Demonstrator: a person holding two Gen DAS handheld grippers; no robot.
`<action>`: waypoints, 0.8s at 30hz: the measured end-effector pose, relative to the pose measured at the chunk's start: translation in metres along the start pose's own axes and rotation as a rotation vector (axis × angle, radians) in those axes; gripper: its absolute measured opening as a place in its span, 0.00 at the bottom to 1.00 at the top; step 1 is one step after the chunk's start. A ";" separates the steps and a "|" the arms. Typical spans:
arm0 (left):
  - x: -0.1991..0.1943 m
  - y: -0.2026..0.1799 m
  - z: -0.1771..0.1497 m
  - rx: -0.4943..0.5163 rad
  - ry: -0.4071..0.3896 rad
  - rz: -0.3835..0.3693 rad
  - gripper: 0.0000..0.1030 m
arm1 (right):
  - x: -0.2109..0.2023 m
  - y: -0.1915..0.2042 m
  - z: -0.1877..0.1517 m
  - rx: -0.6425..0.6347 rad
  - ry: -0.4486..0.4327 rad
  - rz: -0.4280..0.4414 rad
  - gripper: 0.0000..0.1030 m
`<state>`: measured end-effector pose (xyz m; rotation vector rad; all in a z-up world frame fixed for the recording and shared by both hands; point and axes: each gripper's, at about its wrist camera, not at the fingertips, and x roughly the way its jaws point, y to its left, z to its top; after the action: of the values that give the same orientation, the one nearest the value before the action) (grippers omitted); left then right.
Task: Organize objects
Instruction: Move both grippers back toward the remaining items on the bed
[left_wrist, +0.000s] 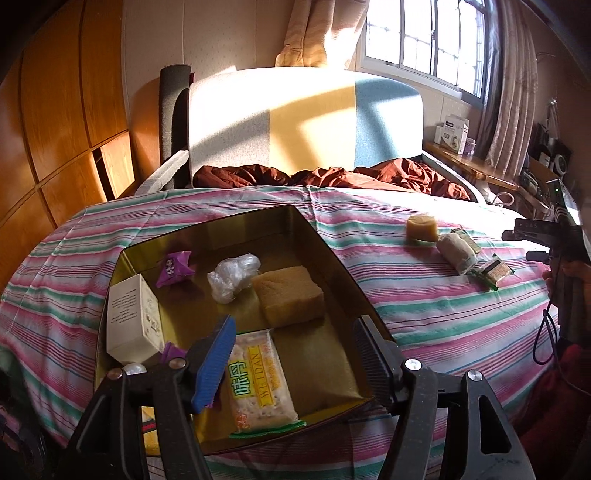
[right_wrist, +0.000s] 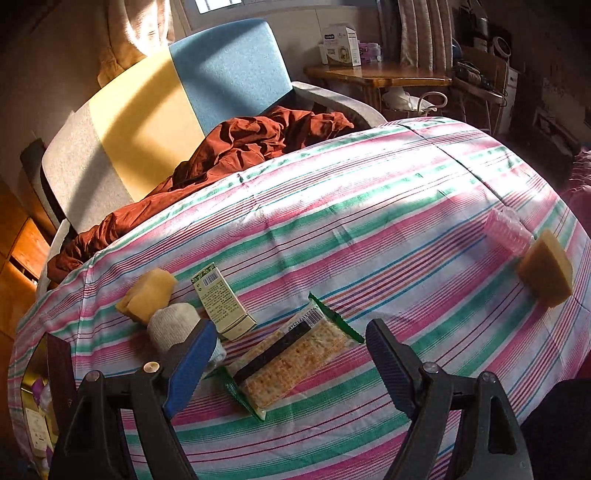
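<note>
The tin (left_wrist: 325, 240) on the striped bed (left_wrist: 424, 314) already held a cracker pack (left_wrist: 258, 384), a brown sponge (left_wrist: 290, 295), a purple candy (left_wrist: 173, 267), a wad of plastic (left_wrist: 232, 277) and a white box (left_wrist: 133, 317). The left tongs (left_wrist: 291, 365) hung spread and empty above it. The job looked about half done: a second cracker pack (right_wrist: 291, 360), a green carton (right_wrist: 221, 302), a rolled sock (right_wrist: 173, 326), two sponges and a pink cup (right_wrist: 508, 230) lay loose on the bed. The right tongs (right_wrist: 288, 363) gaped over the cracker pack, gripping nothing.

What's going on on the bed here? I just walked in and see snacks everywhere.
Someone with two handheld grippers is sorting snacks into a gold tin on the striped bedspread. The left gripper hangs open above the tin, which holds a cracker pack. The right gripper is open over another cracker packet on the bed.
</note>
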<state>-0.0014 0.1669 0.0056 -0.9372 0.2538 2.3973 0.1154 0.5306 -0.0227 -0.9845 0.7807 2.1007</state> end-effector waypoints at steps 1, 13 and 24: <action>0.002 -0.007 0.003 0.011 0.002 -0.012 0.66 | 0.001 -0.006 0.000 0.028 0.007 -0.002 0.82; 0.041 -0.094 0.041 0.101 0.064 -0.181 0.66 | 0.010 -0.039 0.001 0.215 0.076 0.059 0.82; 0.113 -0.160 0.074 0.070 0.191 -0.280 0.65 | 0.007 -0.041 0.000 0.249 0.082 0.130 0.82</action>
<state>-0.0239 0.3748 -0.0121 -1.0925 0.2574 2.0351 0.1439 0.5567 -0.0376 -0.9091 1.1443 2.0197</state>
